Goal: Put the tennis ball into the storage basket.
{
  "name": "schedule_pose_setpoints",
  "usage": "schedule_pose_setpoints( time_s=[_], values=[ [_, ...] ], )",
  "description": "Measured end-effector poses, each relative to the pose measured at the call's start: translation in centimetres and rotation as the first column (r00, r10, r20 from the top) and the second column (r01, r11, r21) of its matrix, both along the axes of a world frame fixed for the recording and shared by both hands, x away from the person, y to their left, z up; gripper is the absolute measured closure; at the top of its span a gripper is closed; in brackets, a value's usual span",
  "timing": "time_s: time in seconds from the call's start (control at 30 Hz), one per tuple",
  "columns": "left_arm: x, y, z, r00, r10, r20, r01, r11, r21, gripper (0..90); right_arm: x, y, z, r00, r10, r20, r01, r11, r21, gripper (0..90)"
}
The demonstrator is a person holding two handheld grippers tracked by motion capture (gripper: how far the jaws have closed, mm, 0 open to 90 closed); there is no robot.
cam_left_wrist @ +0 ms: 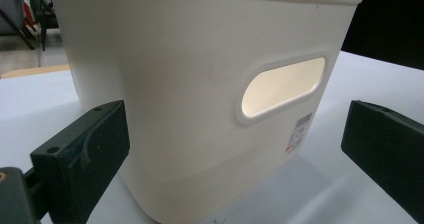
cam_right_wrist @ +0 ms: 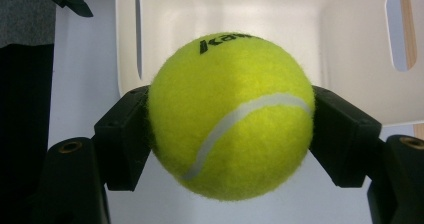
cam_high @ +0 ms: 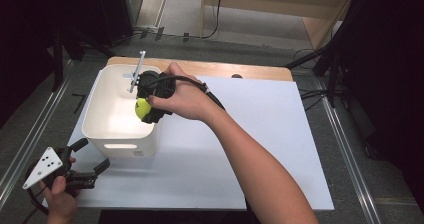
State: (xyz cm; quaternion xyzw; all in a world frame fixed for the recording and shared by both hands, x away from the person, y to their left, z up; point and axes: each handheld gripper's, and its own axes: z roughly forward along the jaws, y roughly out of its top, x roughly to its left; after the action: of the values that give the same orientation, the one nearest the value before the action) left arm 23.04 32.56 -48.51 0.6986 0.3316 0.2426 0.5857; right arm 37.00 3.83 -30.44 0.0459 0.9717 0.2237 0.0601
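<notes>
Right gripper [cam_high: 146, 110], in my right hand [cam_high: 182, 98], clamps a yellow tennis ball [cam_high: 142, 108] over the white bin's [cam_high: 95, 111] near right corner on the counter [cam_high: 260, 134]. My left gripper [cam_high: 92, 159] rests spread and empty just beside the bin's front wall.

Left gripper view: jaws stand wide apart before the bin [cam_left_wrist: 190, 59]; its handle slot [cam_left_wrist: 282, 86] sits above a small barcode sticker [cam_left_wrist: 299, 131], unreadable.

Right gripper view: both pads press the ball [cam_right_wrist: 231, 115] at its widest. Black lettering begins "Ka", remainder cut off. Judgement: carry it fully past the rim and lower before releasing, to limit bounce.
</notes>
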Motion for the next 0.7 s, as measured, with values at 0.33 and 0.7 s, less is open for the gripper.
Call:
schedule_pose_setpoints(
  time_s=[0.33,0.7],
  values=[
    [0.0,0.0,0.0,1.0,0.0,0.002,0.0,1.0,-0.003,0.0,-0.1,1.1,-0.1,1.0,0.005,-0.006,-0.005,1.0,-0.004,24.0],
    [0.0,0.0,0.0,1.0,-0.001,0.002,0.001,1.0,0.0,0.0,0.1,1.8,-0.5,0.9999,0.005,-0.009,-0.005,1.0,-0.006,24.0]
  ],
)
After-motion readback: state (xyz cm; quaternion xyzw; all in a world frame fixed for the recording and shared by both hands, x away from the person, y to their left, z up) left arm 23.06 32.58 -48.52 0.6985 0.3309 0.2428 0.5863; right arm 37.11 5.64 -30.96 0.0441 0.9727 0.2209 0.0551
